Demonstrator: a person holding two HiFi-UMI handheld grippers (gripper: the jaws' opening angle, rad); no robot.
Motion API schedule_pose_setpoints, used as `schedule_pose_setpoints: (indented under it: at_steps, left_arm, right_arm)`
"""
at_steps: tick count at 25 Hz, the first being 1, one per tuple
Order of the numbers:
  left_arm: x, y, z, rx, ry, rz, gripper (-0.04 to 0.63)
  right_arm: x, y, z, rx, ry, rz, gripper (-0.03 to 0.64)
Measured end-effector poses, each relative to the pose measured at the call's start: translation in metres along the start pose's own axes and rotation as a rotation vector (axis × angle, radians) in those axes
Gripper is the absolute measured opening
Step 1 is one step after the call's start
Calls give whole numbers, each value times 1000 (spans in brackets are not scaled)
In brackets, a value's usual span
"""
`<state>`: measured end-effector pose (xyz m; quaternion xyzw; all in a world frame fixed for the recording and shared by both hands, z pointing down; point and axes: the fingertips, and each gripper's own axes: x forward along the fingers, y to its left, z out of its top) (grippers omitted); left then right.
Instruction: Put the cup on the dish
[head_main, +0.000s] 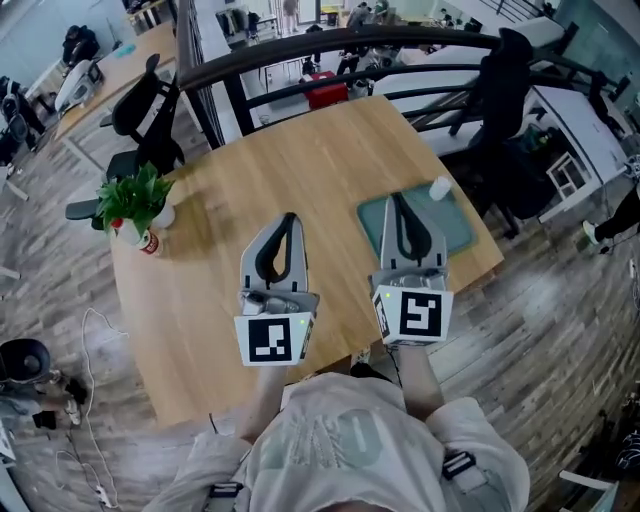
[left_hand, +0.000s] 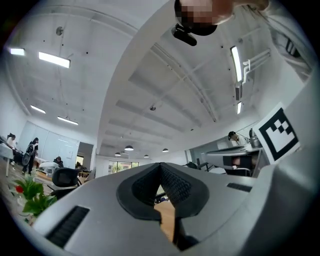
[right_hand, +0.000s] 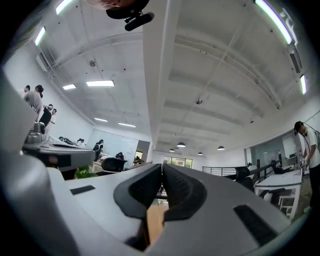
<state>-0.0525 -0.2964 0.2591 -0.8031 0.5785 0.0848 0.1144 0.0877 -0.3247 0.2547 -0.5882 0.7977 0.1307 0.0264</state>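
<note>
The small white cup (head_main: 440, 187) is at the far right corner of the green dish (head_main: 455, 228). I cannot tell if it sits on the dish or only touches its edge. The dish is flat and square. It lies on the right part of the wooden worktop (head_main: 300, 160).

The right claw (head_main: 397, 198) is held over the near side of the dish. Its two jaws are pressed together and nothing is between them. The cup is apart from it, further off and to the right.

The left claw (head_main: 290, 216) is beside the right one, over bare wood. Its jaws are together too, with nothing in them.

Far to the left, near the worktop's edge, stands a little green plant (head_main: 135, 195) in a pot. A black chair (head_main: 150, 110) stands behind it.
</note>
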Motion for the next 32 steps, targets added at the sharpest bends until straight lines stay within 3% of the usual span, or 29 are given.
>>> schedule_pose_setpoints:
  at_steps: [5,10,32]
  left_arm:
    - [-35,18,11,4,-15,-14,9]
    - [-53,15,14,-3,-17,-33,9]
    - [-58,5,17,-4,2,-21,9]
  right_arm:
    - [-41,61,0,44,44,52,20]
    - [-62,87,-5,50,79,69,18]
    - [-68,85,-2,53,97,95,18]
